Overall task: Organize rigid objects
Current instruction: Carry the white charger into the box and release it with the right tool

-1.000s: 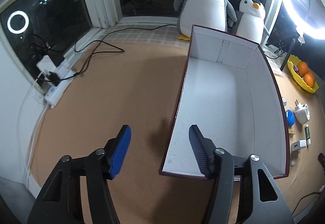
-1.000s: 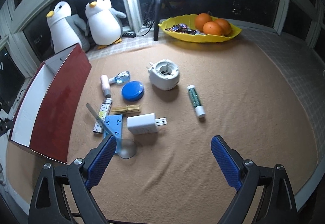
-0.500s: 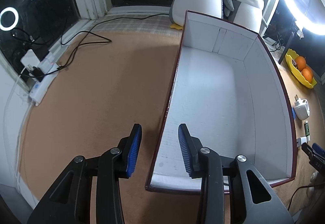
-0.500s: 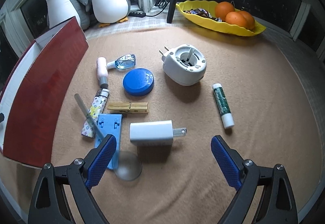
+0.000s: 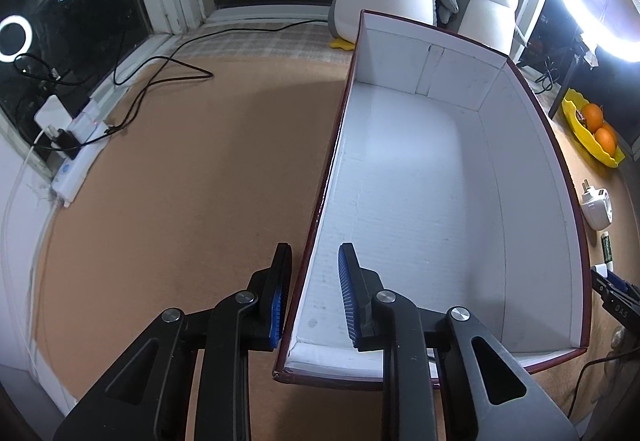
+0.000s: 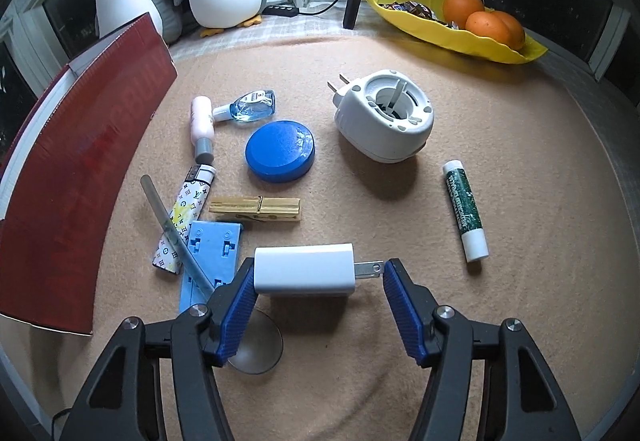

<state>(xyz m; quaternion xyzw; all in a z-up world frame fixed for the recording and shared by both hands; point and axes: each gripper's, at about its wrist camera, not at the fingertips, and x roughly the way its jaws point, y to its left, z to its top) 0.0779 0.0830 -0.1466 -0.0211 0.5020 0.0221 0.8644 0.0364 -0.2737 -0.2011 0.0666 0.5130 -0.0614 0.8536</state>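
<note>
Left tool (image 5: 312, 281) sits astride the near-left wall of the box (image 5: 540, 177), one blue pad outside, one inside, jaws closing on that wall w/ a small gap at the inner pad, so not clamped yet. Box is red outside, white inside, nothing in it, standing on the tan surface (image 5: 180, 181).

Right tool (image 6: 316, 293) is down over the white charger (image 6: 304, 268), jaws closing: left pad is at the charger's blunt end, right pad just at the plug prongs. Can't tell if they press yet, looks like a sliver of gap on the prong side.

Rest of the bits lie spread on the surface right of the box: blue plastic piece (image 6: 212, 253) w/ a grey stick (image 6: 168, 221) across it, just left of the charger; patterned lighter (image 6: 184, 217); wooden clothespin (image 6: 256, 208) behind the charger; blue round lid (image 6: 280, 151); small pink bottle (image 6: 201, 121) touching a clear blue bottle (image 6: 252, 109); white plug-in device (image 6: 384, 121); green tube (image 6: 465, 209) well off to the right. A clear disc (image 6: 260, 349) lies under the right tool's left finger.
</note>
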